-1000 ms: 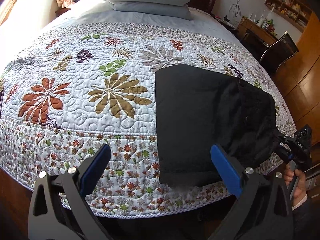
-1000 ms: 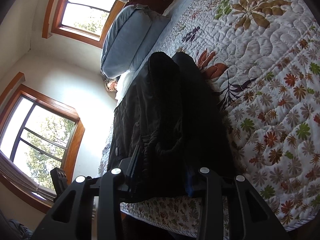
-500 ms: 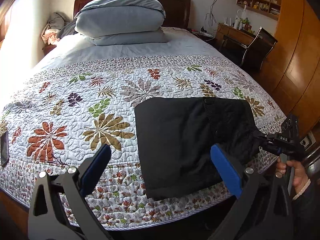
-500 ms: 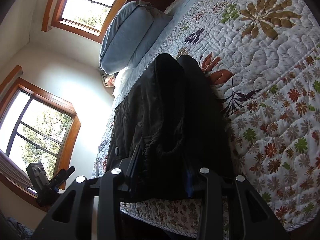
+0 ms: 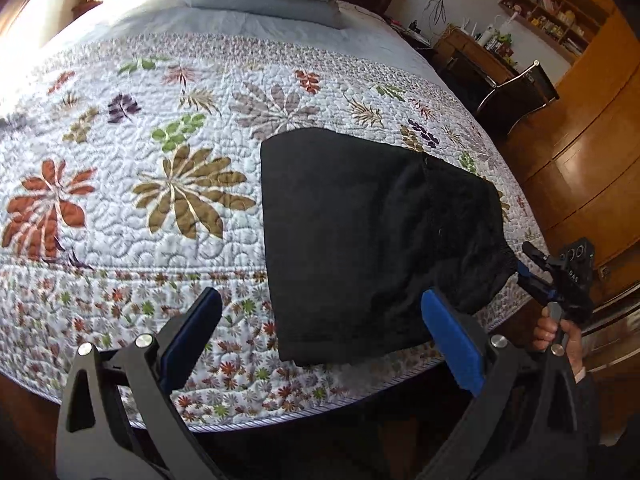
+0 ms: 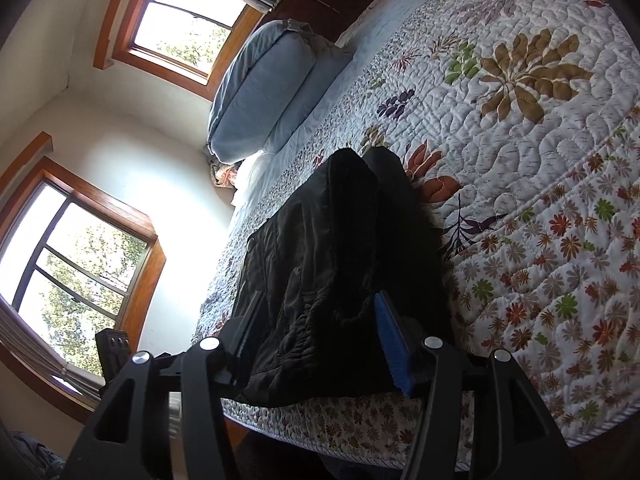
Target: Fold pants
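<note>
Our left gripper [image 5: 320, 344] hangs off the near edge of the bed [image 5: 120, 240], jaws spread wide and holding nothing; we judge it parked clear so the fold can be handled from the other side. Between and beyond its jaws runs the quilted bedspread [image 5: 192, 92]: pale, stitched in wavy ridges, printed with leaf motifs, a band of small flowers along the hem.

Ahead and right of the left jaws lie the pants [image 5: 360, 232], black, matte, already doubled into a thick rough rectangle at the bed's near right corner. The left fold edge is straight and crisp; the right end is bunched and puckered.

Our right gripper [image 6: 316, 336] has that bunched end between its jaws. The jaws look partly open around the cloth; whether they pinch it we cannot tell. Fabric there is gathered, slightly glossy, with seams and what seems a button. Probably it is held to tug or square the bundle.
</note>
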Demonstrator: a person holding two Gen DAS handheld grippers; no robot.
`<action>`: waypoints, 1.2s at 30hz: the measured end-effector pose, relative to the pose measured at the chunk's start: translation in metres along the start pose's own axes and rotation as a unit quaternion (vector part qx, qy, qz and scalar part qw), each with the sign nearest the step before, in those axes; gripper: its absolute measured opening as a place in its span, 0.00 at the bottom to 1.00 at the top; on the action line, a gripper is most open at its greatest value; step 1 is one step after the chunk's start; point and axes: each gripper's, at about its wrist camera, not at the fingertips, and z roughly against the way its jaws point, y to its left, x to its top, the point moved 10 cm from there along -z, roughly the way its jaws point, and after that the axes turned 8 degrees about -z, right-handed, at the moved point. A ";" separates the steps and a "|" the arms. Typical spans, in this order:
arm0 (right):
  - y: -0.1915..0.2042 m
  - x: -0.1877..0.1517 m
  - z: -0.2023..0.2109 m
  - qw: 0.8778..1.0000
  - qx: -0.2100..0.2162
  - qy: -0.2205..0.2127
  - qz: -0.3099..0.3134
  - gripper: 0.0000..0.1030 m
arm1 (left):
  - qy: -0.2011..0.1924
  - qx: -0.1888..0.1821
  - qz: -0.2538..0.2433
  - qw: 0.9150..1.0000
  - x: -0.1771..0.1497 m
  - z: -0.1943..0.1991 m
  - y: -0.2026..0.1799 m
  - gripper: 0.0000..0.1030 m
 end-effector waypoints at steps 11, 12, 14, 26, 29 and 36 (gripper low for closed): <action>0.002 -0.005 0.012 1.000 0.001 -0.006 0.000 0.54 | 0.044 -0.151 0.190 0.969 -0.033 -0.026 0.026 0.97; 0.002 -0.006 0.013 1.000 0.001 -0.005 0.001 0.54 | 0.048 -0.165 0.191 0.967 -0.035 -0.028 0.022 0.97; 0.002 -0.006 0.012 1.000 0.001 -0.005 0.000 0.54 | 0.058 -0.188 0.201 0.960 -0.039 -0.034 0.016 0.97; -0.002 -0.010 0.008 1.000 0.003 0.000 -0.010 0.55 | 0.108 -0.200 0.236 0.945 -0.050 -0.085 0.023 0.97; -0.005 -0.011 0.009 1.000 -0.001 0.002 -0.009 0.55 | 0.112 -0.226 0.247 0.936 -0.048 -0.094 0.019 0.97; 0.003 -0.019 0.011 1.000 0.019 0.011 -0.002 0.55 | 0.119 -0.231 0.265 0.929 -0.047 -0.109 0.022 0.97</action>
